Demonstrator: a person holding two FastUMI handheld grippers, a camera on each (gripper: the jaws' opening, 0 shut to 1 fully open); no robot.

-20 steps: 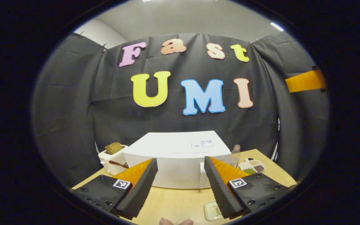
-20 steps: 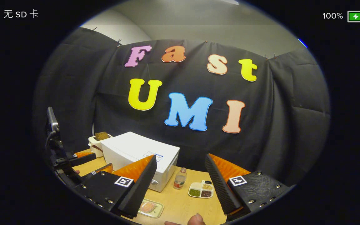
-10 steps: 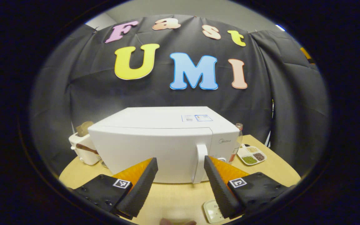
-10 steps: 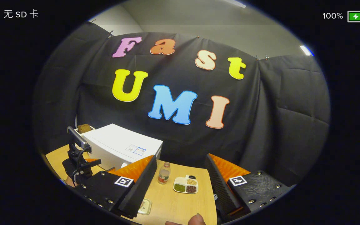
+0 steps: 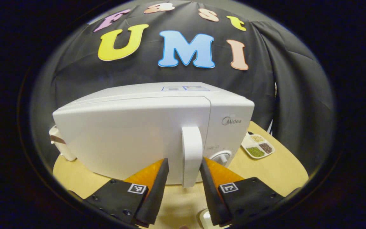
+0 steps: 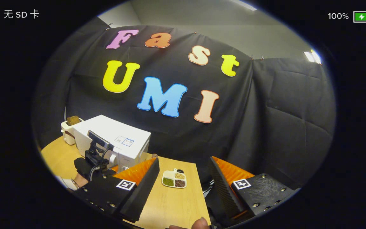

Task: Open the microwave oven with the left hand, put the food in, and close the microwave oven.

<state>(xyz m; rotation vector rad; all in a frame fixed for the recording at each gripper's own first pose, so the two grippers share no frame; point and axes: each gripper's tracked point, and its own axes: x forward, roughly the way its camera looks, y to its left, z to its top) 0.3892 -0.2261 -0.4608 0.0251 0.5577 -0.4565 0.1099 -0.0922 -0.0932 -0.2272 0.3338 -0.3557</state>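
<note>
**Li:** Black cloth hangs behind everything, and in front of it a pale wooden table (image 5: 275, 171) carries the white microwave oven (image 5: 132, 133). Its door is closed. Where is the handle from the left gripper (image 5: 184, 187)?

**Ana:** Straight ahead, between the two fingers. The door handle (image 5: 192, 156) is a white bar that stands upright, so its long axis goes up and down, across the line in which the jaws close. The jaws are apart, one finger on each side of the bar's lower end. I cannot see that either finger presses on it.

**Li:** So the left one is the nearer?

**Ana:** Much nearer. The right gripper (image 6: 183, 186) hovers well away over the right part of the table, also with its fingers apart and nothing between them. I judge that the left should close on the bar and pull toward the person.

**Li:** What does each view add?

**Ana:** The left gripper view gives the handle, the round knob (image 5: 222, 158) beside it and a white toaster (image 5: 60, 146) behind the oven's left side. The right gripper view shows the left gripper from outside, close at the oven's front (image 6: 95, 159), with the divided dish of beans (image 6: 174, 179) on the table near it. At the bottom edge of the left gripper view a corner of a pale plate (image 5: 206, 216) peeks out; it may hold the food, but I cannot tell.
</note>
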